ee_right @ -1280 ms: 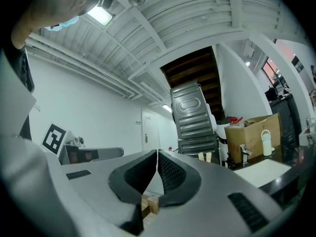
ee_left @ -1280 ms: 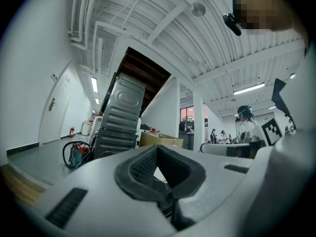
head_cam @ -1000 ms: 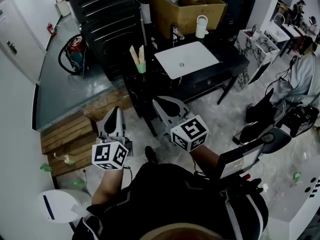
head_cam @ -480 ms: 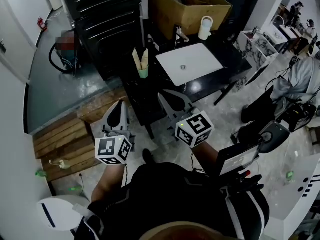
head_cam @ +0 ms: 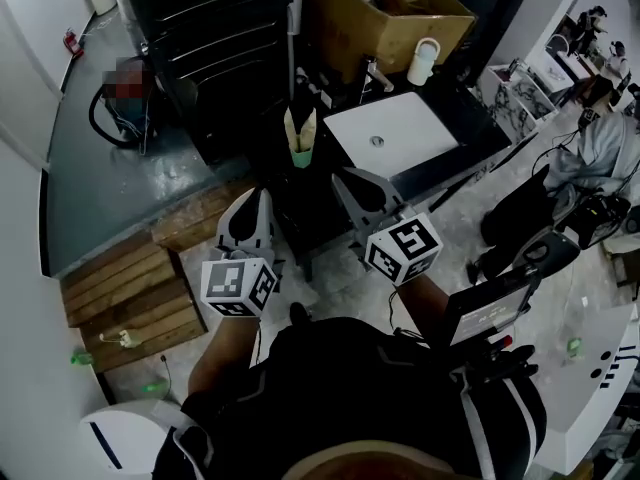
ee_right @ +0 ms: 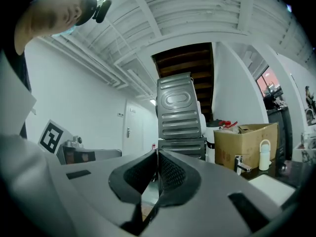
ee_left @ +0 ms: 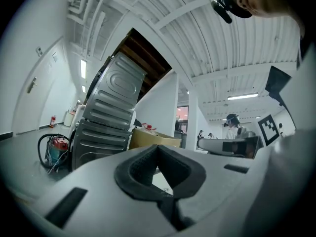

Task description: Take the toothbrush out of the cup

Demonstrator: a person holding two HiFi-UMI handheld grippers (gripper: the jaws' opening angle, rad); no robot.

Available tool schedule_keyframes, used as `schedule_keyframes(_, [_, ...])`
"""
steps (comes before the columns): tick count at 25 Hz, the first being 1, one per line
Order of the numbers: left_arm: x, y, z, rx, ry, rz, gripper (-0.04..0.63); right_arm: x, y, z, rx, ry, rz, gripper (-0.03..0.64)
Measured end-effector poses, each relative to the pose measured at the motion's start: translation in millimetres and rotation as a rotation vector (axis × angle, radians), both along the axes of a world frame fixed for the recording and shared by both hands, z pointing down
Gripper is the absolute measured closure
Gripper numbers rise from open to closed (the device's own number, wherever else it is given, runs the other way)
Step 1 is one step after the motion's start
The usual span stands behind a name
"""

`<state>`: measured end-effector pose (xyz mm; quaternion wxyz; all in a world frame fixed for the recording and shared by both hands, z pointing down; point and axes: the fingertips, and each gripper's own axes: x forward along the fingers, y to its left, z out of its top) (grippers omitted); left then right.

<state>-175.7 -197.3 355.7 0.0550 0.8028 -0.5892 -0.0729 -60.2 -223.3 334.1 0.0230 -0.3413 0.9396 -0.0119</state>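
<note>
A small green cup [head_cam: 301,154] stands on the black counter [head_cam: 300,203], left of the white basin. Pale toothbrush handles [head_cam: 300,125] stick up out of it. In the head view my left gripper [head_cam: 262,197] hangs in front of the counter's near left edge, below and left of the cup, shut and empty. My right gripper [head_cam: 346,176] reaches over the counter just right of the cup, short of it, also shut and empty. The left gripper view [ee_left: 159,150] and the right gripper view [ee_right: 157,158] both show the pads pressed together. Neither view shows the cup.
A white basin [head_cam: 392,138] with a faucet [head_cam: 376,71] is set in the counter. Behind it stand a white jug [head_cam: 426,60] and a cardboard box [head_cam: 385,13]. A black ribbed cabinet [head_cam: 215,28] rises at the back left. Wooden pallets [head_cam: 130,288] lie on the floor at left.
Both grippers have moved forward toward the counter, still shut. The cup and basin now sit nearer to them in the head view.
</note>
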Motion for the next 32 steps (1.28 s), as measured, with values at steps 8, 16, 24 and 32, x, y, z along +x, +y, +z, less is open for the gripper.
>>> schedule_keyframes(8, [-17,-32,6,-0.018,-0.009,0.046,0.589,-16,-37,-2,0.017,0.014,0.055,0.591])
schedule_keyframes(16, [-11,-61,11,-0.013,0.000,0.043,0.589,-5,-76,2,0.008,-0.019,0.058,0.589])
schedule_keyframes(24, [5,-96,13,-0.027,-0.028,-0.046,0.586,10,-121,6,0.010,-0.024,-0.023,0.588])
schedule_keyframes(32, [12,-113,30,-0.076,-0.027,-0.135,0.586,3,-153,30,-0.031,0.004,-0.146,0.505])
